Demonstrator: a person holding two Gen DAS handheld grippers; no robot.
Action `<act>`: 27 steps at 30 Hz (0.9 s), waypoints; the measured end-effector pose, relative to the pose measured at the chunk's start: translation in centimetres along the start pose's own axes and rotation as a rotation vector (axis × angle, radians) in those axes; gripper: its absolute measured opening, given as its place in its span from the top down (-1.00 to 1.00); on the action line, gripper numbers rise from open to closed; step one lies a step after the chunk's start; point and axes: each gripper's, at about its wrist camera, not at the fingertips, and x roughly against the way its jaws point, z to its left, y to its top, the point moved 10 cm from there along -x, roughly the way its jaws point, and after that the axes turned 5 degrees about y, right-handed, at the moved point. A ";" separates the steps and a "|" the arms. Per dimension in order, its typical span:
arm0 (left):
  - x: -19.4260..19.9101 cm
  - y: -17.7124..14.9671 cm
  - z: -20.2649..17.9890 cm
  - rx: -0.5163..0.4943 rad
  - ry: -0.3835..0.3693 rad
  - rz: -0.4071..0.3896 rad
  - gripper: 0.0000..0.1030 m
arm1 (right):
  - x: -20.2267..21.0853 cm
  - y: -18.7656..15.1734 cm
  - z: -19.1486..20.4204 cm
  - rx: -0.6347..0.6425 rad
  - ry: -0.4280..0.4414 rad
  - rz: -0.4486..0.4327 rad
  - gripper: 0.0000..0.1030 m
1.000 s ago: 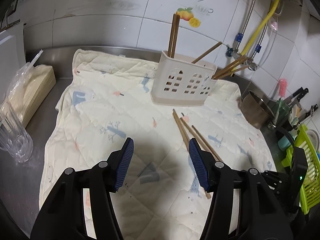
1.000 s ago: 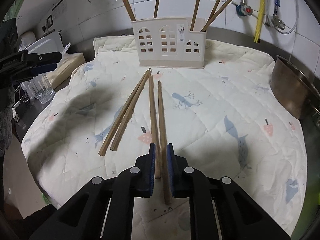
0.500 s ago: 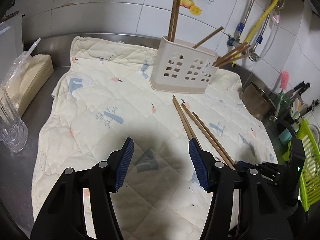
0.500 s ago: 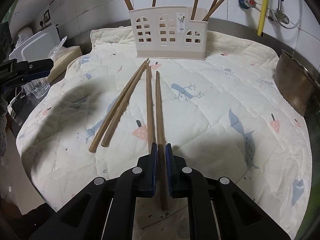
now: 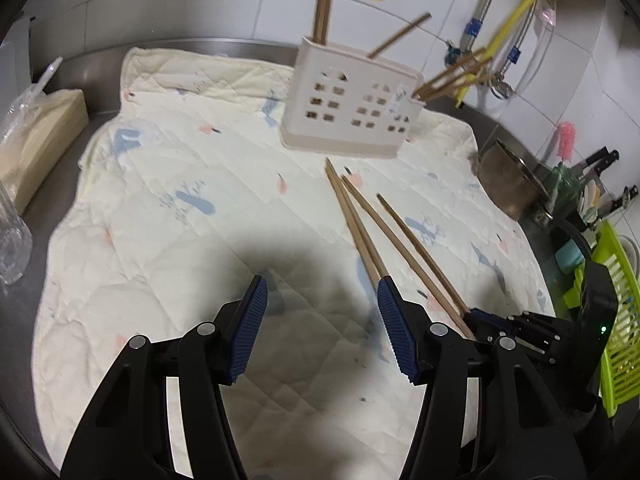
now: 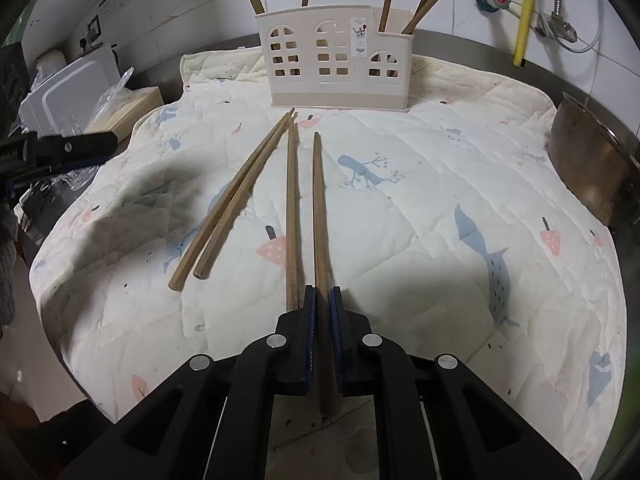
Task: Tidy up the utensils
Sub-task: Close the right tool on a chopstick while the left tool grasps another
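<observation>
Several wooden chopsticks lie on a quilted cloth [image 6: 440,208] in front of a cream slotted utensil holder [image 6: 340,68] that holds more chopsticks upright. My right gripper [image 6: 322,300] is shut on the thick end of one chopstick [image 6: 320,216], which points toward the holder. Another chopstick [image 6: 292,208] lies just left of it, and a pair [image 6: 236,200] lies further left. My left gripper [image 5: 320,300] is open and empty above the cloth, left of the chopsticks [image 5: 360,224]. The holder [image 5: 348,108] stands beyond.
A metal pot [image 6: 592,176] sits at the cloth's right edge. A green rack [image 5: 616,320] and knives stand at the right. A wrapped box [image 5: 36,140] and a clear glass [image 5: 12,240] stand at the left. Tiled wall and pipes rise behind.
The right gripper has slid forward along the chopstick and stays closed on it. The left gripper has moved forward and right, toward the chopsticks, still open.
</observation>
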 end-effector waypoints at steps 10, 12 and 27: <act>-2.7 -2.3 -3.8 0.019 -0.015 0.070 0.22 | 1.0 -0.8 -1.2 -0.035 -0.003 -0.020 0.87; -3.4 -2.5 -4.3 0.015 -0.004 0.083 0.30 | 1.2 -1.0 -1.4 -0.045 0.004 -0.025 0.87; -6.3 -2.9 -5.3 0.041 0.073 0.125 0.77 | 1.5 -1.3 -1.8 -0.078 0.043 -0.051 0.87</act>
